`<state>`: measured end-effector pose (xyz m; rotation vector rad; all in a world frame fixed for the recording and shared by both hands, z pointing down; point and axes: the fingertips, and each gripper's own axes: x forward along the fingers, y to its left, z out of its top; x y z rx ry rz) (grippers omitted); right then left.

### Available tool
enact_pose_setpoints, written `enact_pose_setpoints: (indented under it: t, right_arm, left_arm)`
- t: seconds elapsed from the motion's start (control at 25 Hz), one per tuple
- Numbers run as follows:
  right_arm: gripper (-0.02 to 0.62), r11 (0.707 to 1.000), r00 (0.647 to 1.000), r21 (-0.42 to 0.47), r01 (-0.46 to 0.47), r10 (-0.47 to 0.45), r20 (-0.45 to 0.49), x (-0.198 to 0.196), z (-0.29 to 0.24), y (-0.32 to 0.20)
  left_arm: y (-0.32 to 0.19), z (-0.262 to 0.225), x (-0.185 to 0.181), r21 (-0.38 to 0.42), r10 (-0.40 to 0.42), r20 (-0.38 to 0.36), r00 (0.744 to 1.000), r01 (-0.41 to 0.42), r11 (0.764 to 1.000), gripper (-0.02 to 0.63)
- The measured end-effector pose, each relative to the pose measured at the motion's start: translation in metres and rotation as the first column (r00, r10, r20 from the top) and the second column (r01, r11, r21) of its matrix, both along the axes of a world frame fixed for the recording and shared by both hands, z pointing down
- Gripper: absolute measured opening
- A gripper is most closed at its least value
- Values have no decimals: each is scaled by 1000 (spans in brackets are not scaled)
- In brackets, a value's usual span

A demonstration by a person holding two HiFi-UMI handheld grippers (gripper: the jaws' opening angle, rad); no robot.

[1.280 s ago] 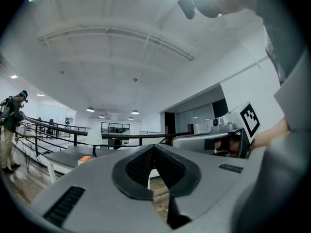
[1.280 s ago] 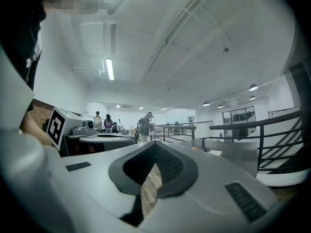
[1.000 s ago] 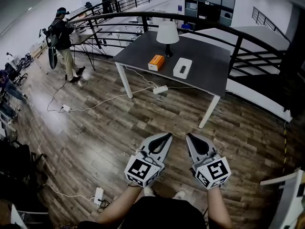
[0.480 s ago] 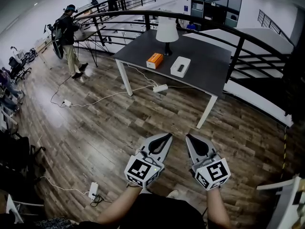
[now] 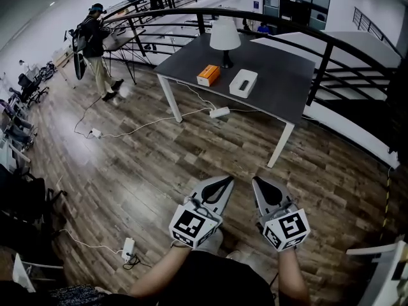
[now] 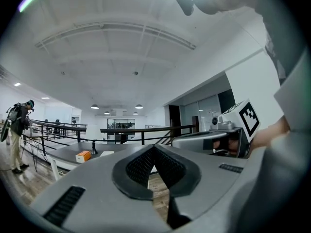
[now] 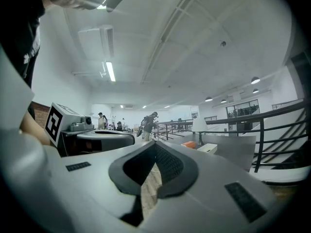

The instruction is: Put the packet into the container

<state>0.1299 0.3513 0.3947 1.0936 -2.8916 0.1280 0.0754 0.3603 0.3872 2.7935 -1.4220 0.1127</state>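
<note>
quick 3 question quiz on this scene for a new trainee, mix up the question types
1. True or false: the orange packet already lies inside the white container.
2. What stands on the table just beyond the packet? A) lamp B) kettle C) plant
3. Fill in: the left gripper and the right gripper are both ____.
Key: 1 false, it lies beside the container; 2 A; 3 shut, holding nothing.
</note>
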Motion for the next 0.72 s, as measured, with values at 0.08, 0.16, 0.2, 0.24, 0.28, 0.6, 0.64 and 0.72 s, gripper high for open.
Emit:
enact_pose_setpoints:
  t: [0.08,0.16,0.2,0.24,0.28,0.6,0.64,0.72]
  right_arm:
    - [5,1000,1000,-3,3,-3,-1,-2,1,-9]
    - [4,1000,1000,0,8,-8,-5,-5,1,-18]
    - [5,1000,1000,1,10,-10,-7,-7,1,-24]
    - [5,1000,1000,3,11,-11,-10,-9,1,-30]
    - [5,1000,1000,4,13,-13,-13,-10,1,-37]
    - [5,1000,999,-6,17,-17,-44,-34,6,-110]
    - [5,1000,999,-6,15,-15,-45,-38,6,-119]
    - [5,1000,999,-7,13,-13,-47,-45,6,-138]
  left_arm:
    - [-9,0,-4,1,-8,2,1000,8,1000,8]
    - [-19,0,-8,2,-15,-1,1000,15,1000,8]
    - [-25,-1,-10,5,-18,-3,1000,18,1000,8]
    - [-31,-1,-12,7,-20,-5,1000,20,1000,8]
    - [-39,-1,-14,9,-22,-8,1000,22,1000,8]
    - [-114,5,-30,-9,-19,-42,999,18,1000,8]
    - [-123,5,-33,-12,-18,-46,999,17,1000,8]
    - [-142,5,-42,-16,-19,-51,999,18,1000,8]
